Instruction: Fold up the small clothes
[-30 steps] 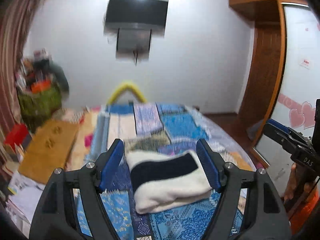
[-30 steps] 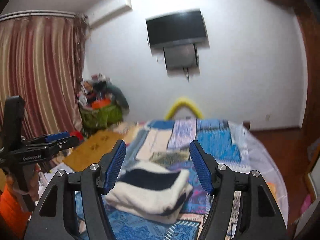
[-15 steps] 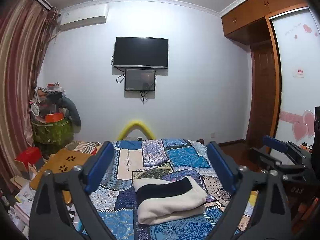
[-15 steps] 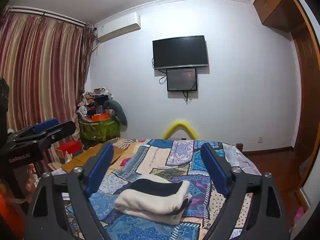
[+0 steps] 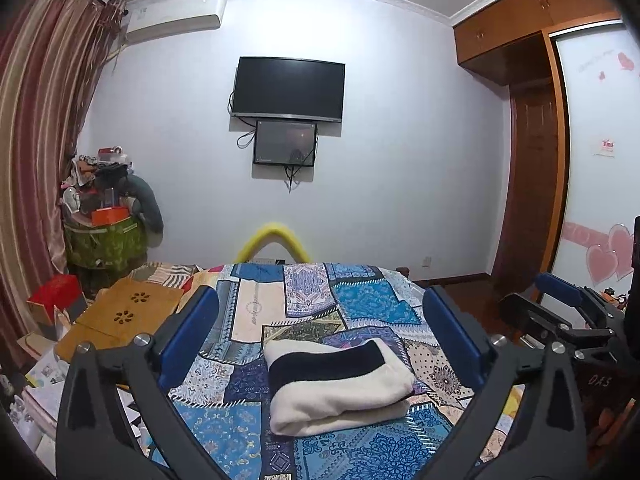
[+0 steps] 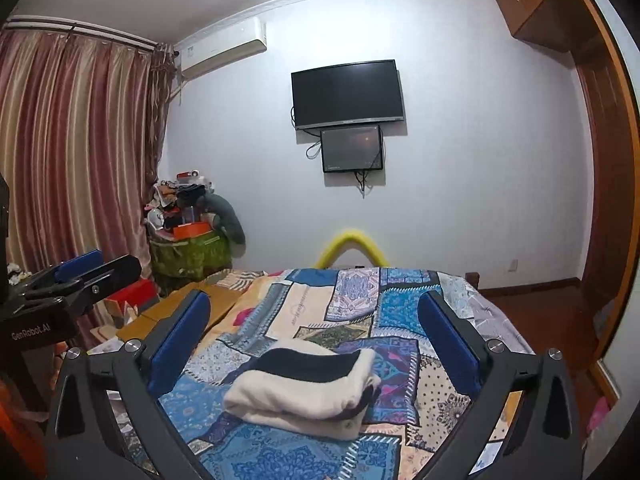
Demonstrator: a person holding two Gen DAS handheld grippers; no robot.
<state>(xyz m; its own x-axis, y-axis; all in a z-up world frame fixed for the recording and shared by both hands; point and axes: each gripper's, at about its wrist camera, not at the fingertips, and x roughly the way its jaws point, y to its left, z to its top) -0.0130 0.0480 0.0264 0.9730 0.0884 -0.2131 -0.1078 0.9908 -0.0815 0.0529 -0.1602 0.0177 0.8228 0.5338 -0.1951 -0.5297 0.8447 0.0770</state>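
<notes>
Two claws, both wide open, nothing between the pads; jaws on both have just been opening. Left claw (image 5: 320,328) and right claw (image 6: 314,322) each point out over the bed (image 5: 360,304), clear of the cloth. One folded garment (image 5: 340,388), cream with a dark band, lies flat on the patchwork bedspread near the bed's near end, touching neither claw. In the right wrist view the same bundle (image 6: 304,388) shows stacked layers, fold edges toward the camera. On the wall: two screens, one TV (image 5: 289,89) with one smaller monitor (image 5: 285,143) just below it. One air conditioner (image 5: 176,18) beside the curtain.
</notes>
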